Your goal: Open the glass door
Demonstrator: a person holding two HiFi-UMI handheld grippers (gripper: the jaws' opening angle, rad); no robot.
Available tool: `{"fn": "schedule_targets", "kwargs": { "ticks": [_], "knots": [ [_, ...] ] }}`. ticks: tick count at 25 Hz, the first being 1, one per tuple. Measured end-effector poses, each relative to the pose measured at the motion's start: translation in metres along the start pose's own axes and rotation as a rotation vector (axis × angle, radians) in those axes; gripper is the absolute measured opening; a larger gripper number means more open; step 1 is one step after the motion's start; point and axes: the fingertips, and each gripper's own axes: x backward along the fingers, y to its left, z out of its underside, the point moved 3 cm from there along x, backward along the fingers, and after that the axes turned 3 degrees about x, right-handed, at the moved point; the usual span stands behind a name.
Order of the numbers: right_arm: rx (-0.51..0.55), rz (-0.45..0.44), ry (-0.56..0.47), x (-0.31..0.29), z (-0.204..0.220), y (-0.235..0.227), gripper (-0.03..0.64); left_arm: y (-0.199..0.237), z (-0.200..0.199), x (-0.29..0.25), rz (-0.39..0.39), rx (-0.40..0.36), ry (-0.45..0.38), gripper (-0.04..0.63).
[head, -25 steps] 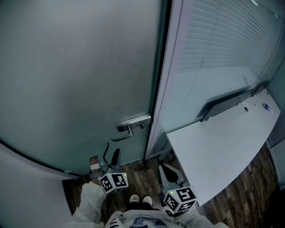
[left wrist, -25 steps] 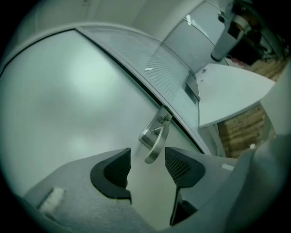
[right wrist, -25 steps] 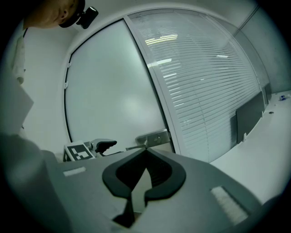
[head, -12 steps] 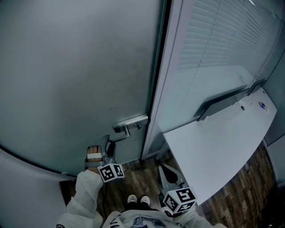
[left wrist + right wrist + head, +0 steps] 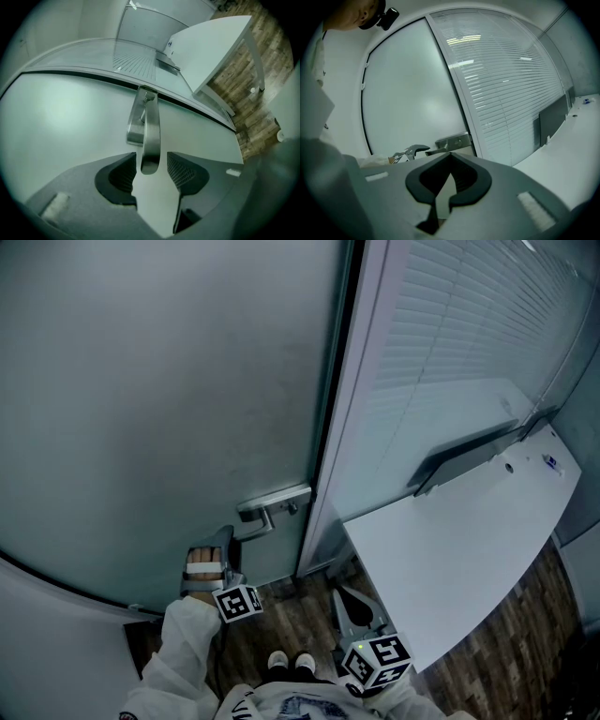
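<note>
left gripper view shows the left gripper [image 5: 149,161] with jaws apart, having just been closing round the tip of the lever handle [image 5: 151,122], pads not yet pressing. the glass door [image 5: 56,117] appears shut against its frame [image 5: 339,427]; gripping, turning and swinging all remain. the right gripper [image 5: 450,157] hangs closed and empty. the desk [image 5: 459,549] crowds the right side, leaving only narrow floor [image 5: 291,615].

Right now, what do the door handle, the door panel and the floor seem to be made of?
Handle: metal, probably brushed steel; it is grey with a soft satin highlight along the lever.
Door: frosted glass, matte; the surface is evenly milky and nothing shows through.
Floor: dark wood planks or a wood-look laminate; grain and plank seams are visible, but the look does not tell which.
</note>
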Motion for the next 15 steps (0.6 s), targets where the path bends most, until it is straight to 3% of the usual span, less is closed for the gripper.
{"fn": "schedule_targets", "kwargs": {
  "ticks": [3, 8, 15],
  "knots": [
    [-0.005, 0.000, 0.001, -0.0020, 0.0006, 0.0002, 0.003, 0.0011, -0.0006, 0.0007, -0.040, 0.007, -0.009, 0.114],
    [-0.010, -0.005, 0.002, -0.0035, -0.0021, 0.0019, 0.003, 0.0046, -0.0006, 0.0023, -0.085, 0.000, -0.002, 0.112],
    [-0.024, -0.009, 0.011, -0.0091, 0.0012, 0.0011, 0.003, 0.0033, 0.0011, -0.0010, -0.154, 0.164, 0.005, 0.115]
  ]
}}
